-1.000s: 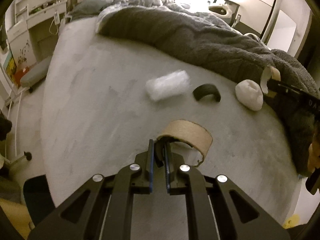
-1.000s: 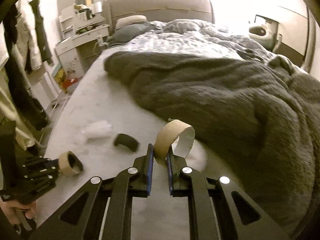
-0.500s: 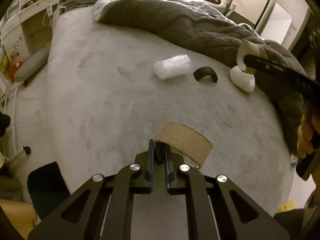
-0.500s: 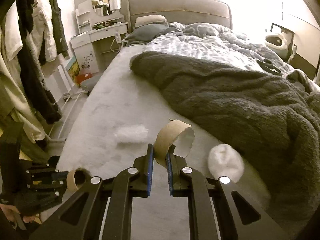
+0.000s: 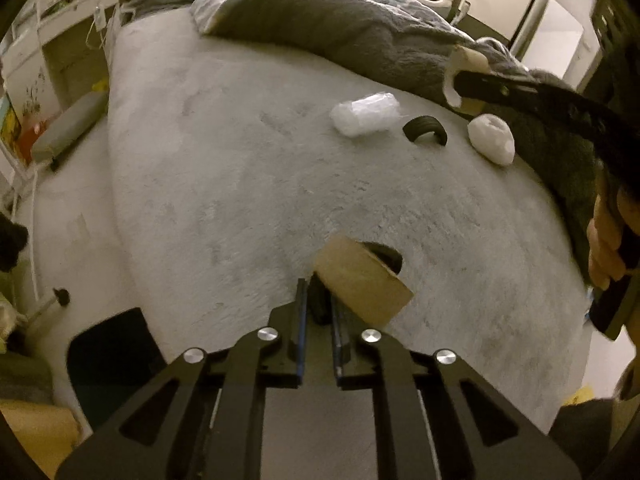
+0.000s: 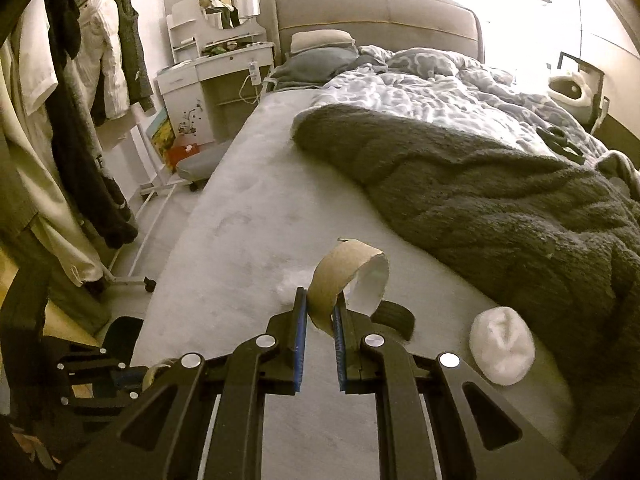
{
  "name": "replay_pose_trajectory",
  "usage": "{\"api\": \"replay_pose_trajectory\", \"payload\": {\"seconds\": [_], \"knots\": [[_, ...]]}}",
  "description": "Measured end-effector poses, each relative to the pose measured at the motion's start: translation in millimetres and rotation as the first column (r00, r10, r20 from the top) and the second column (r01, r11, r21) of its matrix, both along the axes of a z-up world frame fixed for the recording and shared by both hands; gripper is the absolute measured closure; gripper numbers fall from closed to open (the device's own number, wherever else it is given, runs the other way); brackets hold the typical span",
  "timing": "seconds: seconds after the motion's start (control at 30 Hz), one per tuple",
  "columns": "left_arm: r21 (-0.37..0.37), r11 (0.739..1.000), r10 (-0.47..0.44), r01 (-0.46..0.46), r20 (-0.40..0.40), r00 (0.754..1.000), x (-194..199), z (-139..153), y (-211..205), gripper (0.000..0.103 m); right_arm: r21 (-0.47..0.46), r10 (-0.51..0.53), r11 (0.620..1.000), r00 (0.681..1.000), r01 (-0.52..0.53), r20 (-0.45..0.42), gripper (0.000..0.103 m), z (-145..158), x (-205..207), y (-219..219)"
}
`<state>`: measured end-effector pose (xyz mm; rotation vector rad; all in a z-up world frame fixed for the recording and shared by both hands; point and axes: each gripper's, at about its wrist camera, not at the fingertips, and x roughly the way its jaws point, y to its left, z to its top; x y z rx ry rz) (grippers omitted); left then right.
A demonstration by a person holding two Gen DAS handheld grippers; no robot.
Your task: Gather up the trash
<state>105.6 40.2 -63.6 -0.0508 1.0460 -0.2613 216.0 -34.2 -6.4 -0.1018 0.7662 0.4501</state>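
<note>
On the pale grey bedspread (image 5: 224,184) three bits of trash lie in a row toward the far right in our left view: a crumpled clear plastic wrapper (image 5: 365,114), a black curved band (image 5: 425,130) just right of it, and a white paper wad (image 5: 491,140) at the foot of the dark fuzzy blanket (image 5: 352,36). We hold our left gripper (image 5: 319,298) pinched on the rim of a brown tape roll (image 5: 362,280), lifted over the near part of the spread. Our right gripper (image 6: 320,308) is clamped on the wall of a cardboard tube ring (image 6: 352,276) whose ragged rim curls above the jaws; in the left view it shows at the far right, over the blanket's edge, with a hand (image 5: 606,248) behind it.

From the right view the white wad (image 6: 502,350) sits near right, touching the blanket (image 6: 500,208), which covers the right of the bed and hems that side in. The black band (image 6: 396,316) and the wrapper (image 6: 290,286) are partly hidden behind our jaws and the ring. Left of the bed's edge runs a narrow strip of floor, crowded by hanging coats (image 6: 68,120), a wheeled rack base (image 6: 132,278), a padded stool (image 6: 198,166) and a white dressing table (image 6: 208,72) further off. A dark bin-like shape (image 5: 112,356) stands near left beside the bed. The middle of the spread lies open.
</note>
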Motion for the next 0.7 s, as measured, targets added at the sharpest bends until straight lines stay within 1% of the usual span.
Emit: {"api": "replay_pose_trajectory", "payload": {"seconds": [0.03, 0.1, 0.17, 0.27, 0.43, 0.57, 0.63, 0.7], "knots": [[0.013, 1.000, -0.009, 0.009, 0.002, 1.000, -2, 1, -2, 0.093, 0.000, 0.001, 1.000, 1.000, -0.001, 0.000, 0.091, 0, 0, 1], [0.069, 0.997, -0.019, 0.017, 0.031, 0.999, -7, 5, -5, 0.094, -0.002, 0.005, 1.000, 1.000, -0.005, 0.001, 0.091, -1, 0, 3], [0.107, 0.994, -0.031, 0.025, 0.049, 0.998, -10, 8, -5, 0.094, -0.002, 0.008, 1.000, 1.000, -0.008, 0.002, 0.091, -1, 0, 6], [0.205, 0.979, -0.033, 0.013, 0.096, 0.995, -14, 12, -3, 0.094, -0.002, 0.012, 1.000, 1.000, -0.012, 0.003, 0.091, 0, 0, 11], [0.204, 0.979, -0.019, -0.007, 0.123, 0.992, -18, 17, 8, 0.094, 0.000, 0.024, 1.000, 1.000, -0.024, 0.005, 0.091, 2, -1, 21], [0.201, 0.979, -0.002, -0.023, 0.126, 0.992, -20, 19, 20, 0.094, 0.004, 0.038, 0.999, 0.999, -0.038, 0.007, 0.091, 3, -2, 32], [0.184, 0.983, -0.005, -0.014, 0.106, 0.994, -21, 18, 23, 0.094, 0.003, 0.048, 0.999, 0.999, -0.048, 0.008, 0.091, 3, -4, 40], [0.162, 0.987, -0.013, 0.005, 0.048, 0.999, -21, 9, 27, 0.094, 0.003, 0.057, 0.998, 0.998, -0.057, 0.008, 0.091, 4, -5, 46]]}}
